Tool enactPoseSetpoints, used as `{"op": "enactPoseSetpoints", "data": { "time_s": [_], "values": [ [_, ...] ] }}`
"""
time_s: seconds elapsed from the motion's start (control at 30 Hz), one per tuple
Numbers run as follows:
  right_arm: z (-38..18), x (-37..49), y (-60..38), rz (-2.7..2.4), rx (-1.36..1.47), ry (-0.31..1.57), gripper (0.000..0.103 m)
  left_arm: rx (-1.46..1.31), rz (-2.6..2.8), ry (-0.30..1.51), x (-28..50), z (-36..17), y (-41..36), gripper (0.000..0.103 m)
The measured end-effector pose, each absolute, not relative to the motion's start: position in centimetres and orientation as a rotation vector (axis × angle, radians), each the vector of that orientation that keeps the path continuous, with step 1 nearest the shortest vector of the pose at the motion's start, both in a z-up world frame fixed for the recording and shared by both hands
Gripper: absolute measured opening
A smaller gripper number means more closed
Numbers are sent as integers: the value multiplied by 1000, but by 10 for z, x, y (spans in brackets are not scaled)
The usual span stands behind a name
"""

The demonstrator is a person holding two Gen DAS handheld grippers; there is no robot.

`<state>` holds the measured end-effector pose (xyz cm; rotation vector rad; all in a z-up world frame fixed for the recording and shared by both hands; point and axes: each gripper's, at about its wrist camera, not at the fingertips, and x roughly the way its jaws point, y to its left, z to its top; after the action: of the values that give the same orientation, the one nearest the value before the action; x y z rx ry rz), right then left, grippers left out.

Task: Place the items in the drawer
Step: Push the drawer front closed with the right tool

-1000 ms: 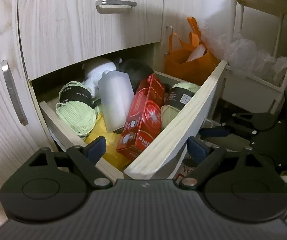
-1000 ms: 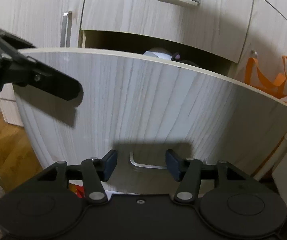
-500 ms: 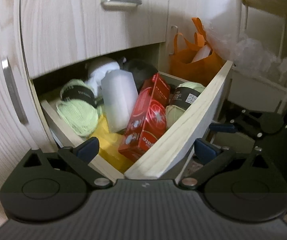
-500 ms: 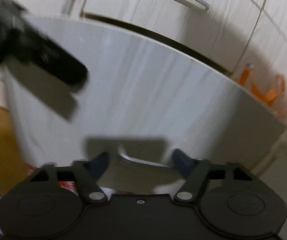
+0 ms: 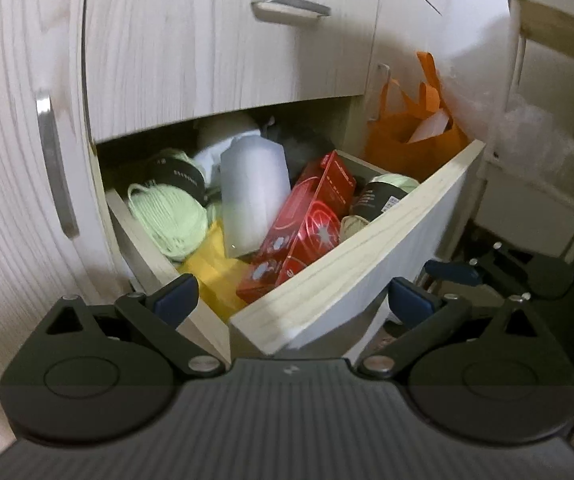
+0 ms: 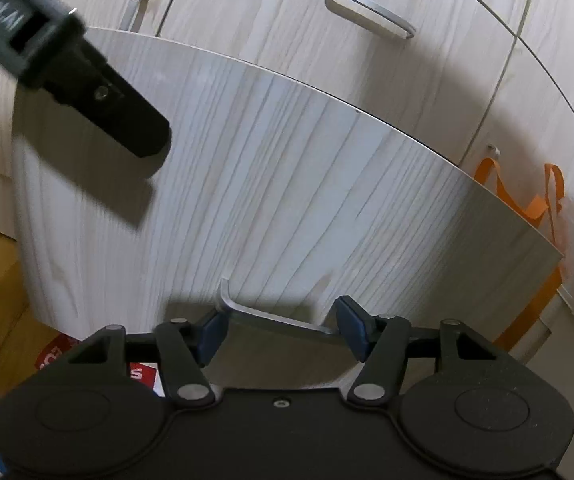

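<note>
Both grippers are matte black: a ribbed body, two round discs, and angled link arms pinned with silver rivets. The left gripper point(image 5: 293, 294) and right gripper point(image 6: 283, 328) carry dark blue fingers point(image 5: 175, 294), and the right body shows a small centre screw.

yarn label point(image 5: 181, 174) text blurred, orange bag point(image 6: 543, 208) half-hidden

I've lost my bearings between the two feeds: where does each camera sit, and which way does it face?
Left wrist: above the drawer's corner, looking down at the red box and yarn; left gripper open in the foreground.
Right wrist: low before the drawer front, facing its handle, which lies between the open right gripper's fingers.
Shared: drawer, orange bag, and each view shows the other gripper.
</note>
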<state>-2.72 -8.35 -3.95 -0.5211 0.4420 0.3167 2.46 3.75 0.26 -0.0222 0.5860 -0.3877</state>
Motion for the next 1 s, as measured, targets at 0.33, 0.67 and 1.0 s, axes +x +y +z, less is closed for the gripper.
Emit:
{"op": "enactPoseSetpoints", "data": {
  "time_s": [0.33, 0.67, 1.0],
  "values": [
    [-37, -23, -83, 343, -485, 411, 68, 9, -339, 522, 34, -3, 27, 103],
    [-40, -15, -78, 346, -467, 389, 68, -66, -340, 509, 52, -14, 31, 103],
    [-58, -15, -90, 359, -461, 376, 70, -52, -278, 509, 62, -15, 31, 103]
  ]
}}
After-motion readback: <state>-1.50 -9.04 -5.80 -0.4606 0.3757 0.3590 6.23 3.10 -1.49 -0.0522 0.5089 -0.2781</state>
